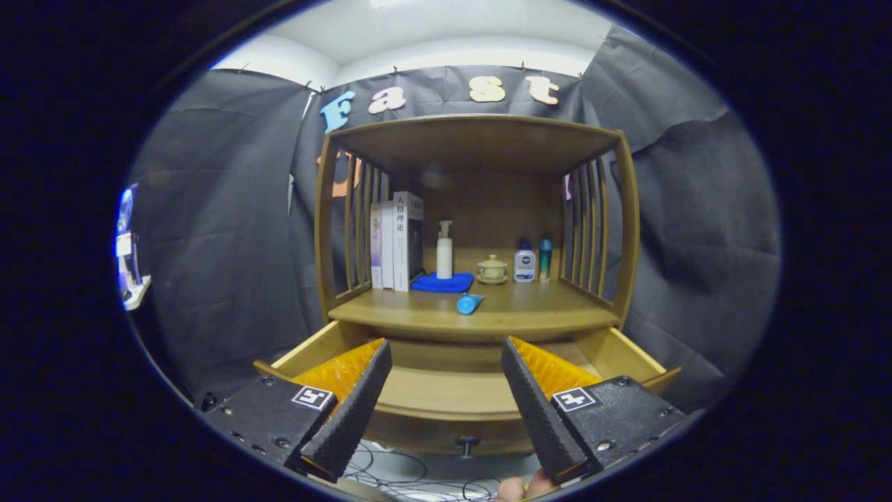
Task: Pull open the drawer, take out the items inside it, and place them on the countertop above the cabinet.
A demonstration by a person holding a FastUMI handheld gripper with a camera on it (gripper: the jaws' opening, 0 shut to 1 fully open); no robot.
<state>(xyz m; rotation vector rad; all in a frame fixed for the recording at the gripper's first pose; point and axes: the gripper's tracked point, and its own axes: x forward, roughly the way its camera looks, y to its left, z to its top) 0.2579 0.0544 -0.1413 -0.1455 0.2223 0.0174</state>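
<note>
The gripper (pixel 442 401) sits in the lower middle of the frame with its two fingers spread wide and nothing between them, hovering over the drawer (pixel 631 355), which is pulled open below the cabinet's countertop (pixel 550 317); the part of the drawer floor seen between the fingers looks bare. On the countertop at frame centre a small blue tube (pixel 470 303) lies on its side near the front edge. Behind it stand books (pixel 397 240) at left, a white pump bottle (pixel 444 251) over a folded blue cloth (pixel 442 282), a lidded cup (pixel 492 269), and two small bottles (pixel 532 261) at right. The drawer knob (pixel 467 442) shows low centre, with cables (pixel 411 474) beneath
</note>
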